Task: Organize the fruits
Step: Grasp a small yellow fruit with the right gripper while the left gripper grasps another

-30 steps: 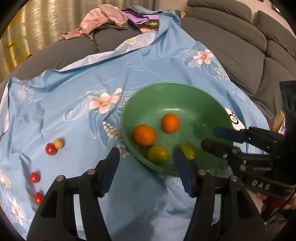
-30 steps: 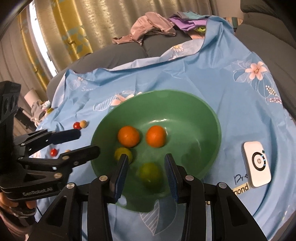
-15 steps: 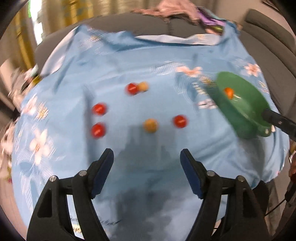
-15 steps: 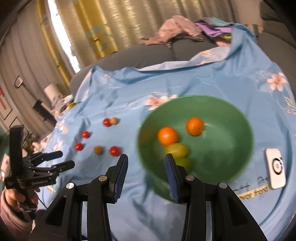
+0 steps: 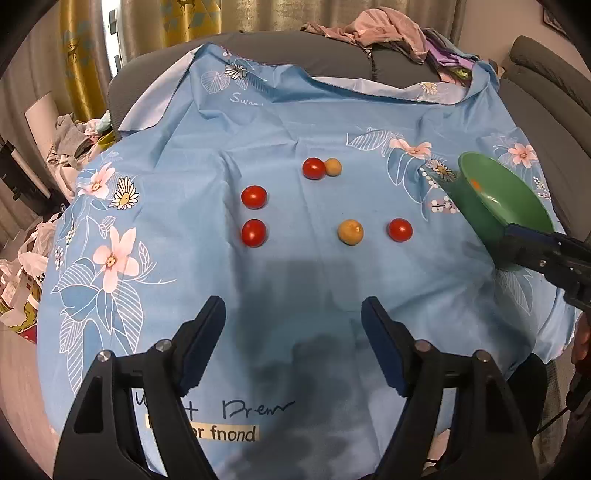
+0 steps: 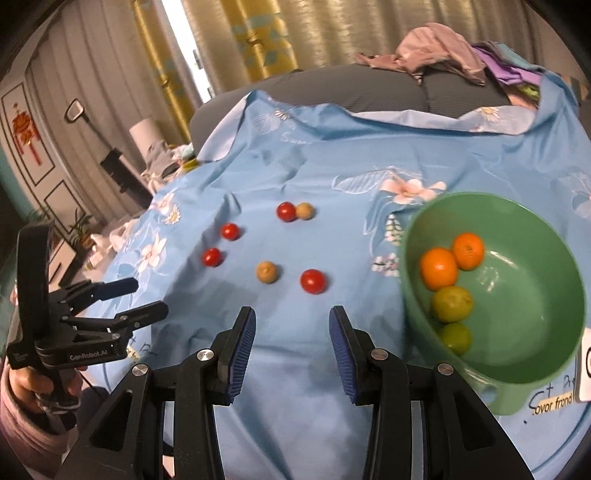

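Several red cherry tomatoes (image 5: 253,232) and two tan round fruits (image 5: 350,232) lie loose on the blue flowered cloth (image 5: 184,155). The nearest tomato (image 6: 313,281) and a tan fruit (image 6: 266,272) lie just ahead of my right gripper (image 6: 289,332). A green bowl (image 6: 546,295) at the right holds two oranges (image 6: 438,268) and two green limes (image 6: 452,304). My left gripper (image 5: 293,343) is open and empty, above the cloth's near edge. My right gripper is open and empty too; it shows at the right in the left wrist view (image 5: 554,258), by the bowl (image 5: 495,195).
A small white device (image 6: 584,363) lies on the cloth right of the bowl. Crumpled clothes (image 5: 373,29) pile on the grey sofa behind. Bags and clutter (image 5: 22,258) sit on the floor at the left. The cloth's front edge drops off near both grippers.
My left gripper has swung left, away from the bowl, and now faces the loose tomatoes. My right gripper has pulled back and turned left; the bowl now sits at its right.
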`<state>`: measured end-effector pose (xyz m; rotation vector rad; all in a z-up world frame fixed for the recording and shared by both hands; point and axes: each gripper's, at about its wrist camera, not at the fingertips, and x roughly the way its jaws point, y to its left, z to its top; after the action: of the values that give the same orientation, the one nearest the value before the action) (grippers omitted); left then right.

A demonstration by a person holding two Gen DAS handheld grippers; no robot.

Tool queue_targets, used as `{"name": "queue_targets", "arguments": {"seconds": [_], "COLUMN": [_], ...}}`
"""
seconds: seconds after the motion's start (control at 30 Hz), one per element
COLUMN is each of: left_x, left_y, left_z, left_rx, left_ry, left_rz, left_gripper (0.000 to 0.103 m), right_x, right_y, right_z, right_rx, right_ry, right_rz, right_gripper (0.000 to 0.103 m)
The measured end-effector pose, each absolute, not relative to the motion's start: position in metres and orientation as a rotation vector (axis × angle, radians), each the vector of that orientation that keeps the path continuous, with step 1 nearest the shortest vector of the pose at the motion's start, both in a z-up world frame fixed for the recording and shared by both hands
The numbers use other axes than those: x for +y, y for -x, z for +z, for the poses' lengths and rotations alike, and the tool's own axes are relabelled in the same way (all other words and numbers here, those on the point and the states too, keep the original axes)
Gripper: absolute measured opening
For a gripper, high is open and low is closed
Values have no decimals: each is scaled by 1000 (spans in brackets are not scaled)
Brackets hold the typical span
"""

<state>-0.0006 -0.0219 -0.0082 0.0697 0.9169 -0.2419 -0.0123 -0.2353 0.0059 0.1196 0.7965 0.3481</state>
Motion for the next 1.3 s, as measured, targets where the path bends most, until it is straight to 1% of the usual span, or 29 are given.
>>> {"name": "queue_targets", "arguments": {"seconds": [0.07,0.2,0.57,0.63,0.7,0.93,1.03,1.1,1.17,1.27,1.3], "left_x": [-21,-20,-23,-27,-32,-61,-71,-77,-83,-89,-91], "left_y": [1,-1,-20,-26,-32,-65,-81,-92,-100,-108,-110], "left_z": [-9,-12,-22,-24,-27,-39,-45,-51,-57,-62,-63], "left_rx": [916,918,939,940,948,973,980,1001,1020,1031,1035], "left_ry": [-69,-69,-63,-64,-66,-92,-100,-99,-109,-126,-131], "left_rz": [-243,-250,-288,-310,-338,-410,-416,-423,-428,-428,-431], "left_gripper": [77,81,81,81,81,79,70,57,50,49,44], "right_x": [-229,-221,-206,-205,-206,-218,-224,-228,-232,-234,-233], "right_y": [11,6,-15,-19,-24,-32,-35,-37,-40,-43,-45], "right_z": [7,6,-3,-5,-8,-15,-17,-18,-19,-20,-20], "right_rx": [801,811,844,849,850,857,858,857,856,853,852], "right_ry": [-110,-93,-82,-84,-91,-113,-120,-126,-132,-142,-141], "right_rz": [356,359,361,353,344,343,338,337,336,352,359], "right_gripper": [42,42,42,43,47,48,48,48,48,48,48]}}
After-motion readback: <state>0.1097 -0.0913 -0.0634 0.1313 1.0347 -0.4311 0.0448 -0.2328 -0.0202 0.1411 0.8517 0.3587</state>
